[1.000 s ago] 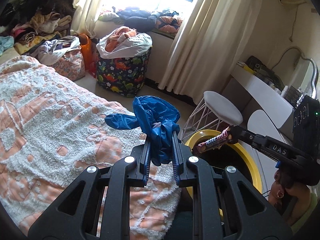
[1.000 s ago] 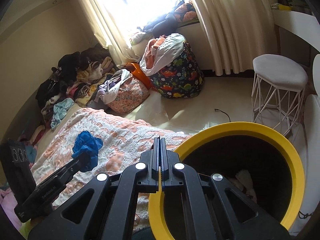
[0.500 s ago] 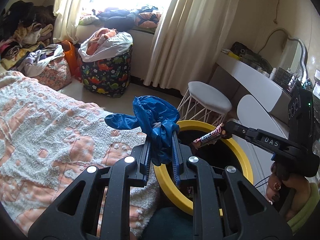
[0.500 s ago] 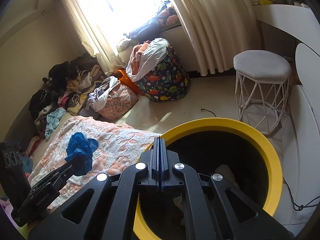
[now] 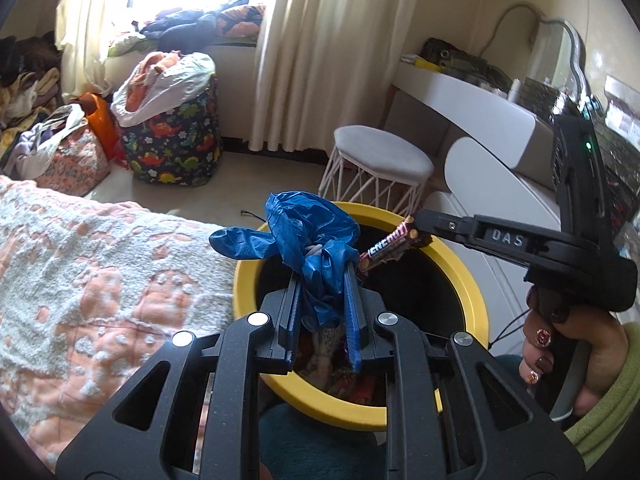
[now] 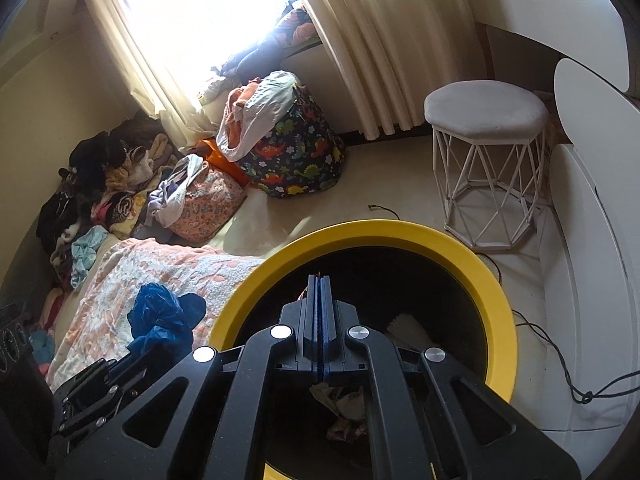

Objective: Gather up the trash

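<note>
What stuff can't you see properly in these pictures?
- Bottom of the yellow-rimmed bin: dark in both views, and the right gripper covers part of it.
- Snack wrapper: left wrist view shows only part of its name; the blue glove hides one end. In the right wrist view, the shut jaws hide it.
- Window: glare washes out everything outside.

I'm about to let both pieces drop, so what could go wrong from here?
The blue plastic wad bulges over the yellow bin rim toward the bedspread; released now, it might land there. The thin snack wrapper pinched in the right tongs could cling after release.
</note>
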{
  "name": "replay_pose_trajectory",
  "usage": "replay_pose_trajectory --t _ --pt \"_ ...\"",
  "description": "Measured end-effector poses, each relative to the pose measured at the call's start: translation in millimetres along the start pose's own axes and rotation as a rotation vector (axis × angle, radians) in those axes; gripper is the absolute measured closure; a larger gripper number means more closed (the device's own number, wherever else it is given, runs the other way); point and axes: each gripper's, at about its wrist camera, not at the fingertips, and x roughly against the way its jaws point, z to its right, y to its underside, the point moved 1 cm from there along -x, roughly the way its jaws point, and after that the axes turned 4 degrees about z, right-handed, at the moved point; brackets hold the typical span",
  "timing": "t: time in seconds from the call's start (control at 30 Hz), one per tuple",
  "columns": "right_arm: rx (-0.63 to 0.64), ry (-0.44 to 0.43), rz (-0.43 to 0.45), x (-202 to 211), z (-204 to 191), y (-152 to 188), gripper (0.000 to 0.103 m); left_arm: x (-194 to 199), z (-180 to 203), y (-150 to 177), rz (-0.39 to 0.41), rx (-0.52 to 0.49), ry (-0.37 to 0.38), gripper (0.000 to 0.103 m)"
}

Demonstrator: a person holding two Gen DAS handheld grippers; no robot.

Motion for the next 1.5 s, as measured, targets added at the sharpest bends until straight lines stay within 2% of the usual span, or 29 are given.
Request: replay_pose_trajectory --t 0.27,0.3,0.33,0.4,0.47,0.53,0.6,0.63,0.67,0.83,0.97,1.0,1.1,1.17,1.3,1.4,1.5 --pt "-0.034 0.033 -0.033 -2 15 5 0.101 -20 17 8 -0.047 -0.042 0.028 0.089" --pt "-0.037 0.036 -0.037 -2 16 6 0.097 -21 18 9 -0.051 -0.045 0.031 0.088" --pt "-0.041 0.037 -0.043 -2 17 6 0.086 -23 18 9 -0.056 -0.048 0.032 0.086" --pt "-0.040 0.039 -0.048 0 18 8 0.070 -26 19 11 -0.065 -0.051 0.036 0.079" --pt "-0.032 0.051 -0.050 2 18 10 0.068 -28 18 11 -0.068 -0.048 0.030 0.073" --pt "-0.031 0.058 -0.056 5 19 12 0.062 -29 17 13 -0.075 -0.040 0.025 0.063" --pt "-0.027 0.065 -0.056 9 18 13 0.056 -28 15 14 -0.076 -0.036 0.013 0.062" --pt "-0.020 0.068 -0.055 12 17 13 0.054 -27 14 14 -0.075 -0.034 0.005 0.051" --pt "-0.015 0.071 -0.056 14 17 14 0.052 -25 12 15 -0.071 -0.029 -0.004 0.034" --pt "0.037 0.068 -0.047 29 8 20 0.036 -11 1 12 -0.041 -0.004 -0.047 0.023" --pt "0.065 0.060 0.009 46 -3 26 0.022 4 -8 13 -0.014 0.010 -0.090 0.012" --pt "0.071 0.057 0.020 49 -6 28 0.016 9 -11 13 -0.006 0.011 -0.104 0.011" --pt "0.109 0.039 0.049 57 -16 35 0.014 24 -20 14 0.017 0.018 -0.148 0.011" --pt "0.148 0.051 0.075 61 -26 40 0.007 34 -25 13 0.035 0.025 -0.172 0.011" --pt "0.216 0.063 0.173 75 -48 49 0.007 57 -35 14 0.082 0.031 -0.214 0.011" --pt "0.263 0.096 0.300 91 -64 59 0.007 75 -42 17 0.115 0.032 -0.242 0.011" --pt "0.304 0.087 0.389 103 -77 68 0.007 93 -47 24 0.143 0.026 -0.262 0.011"
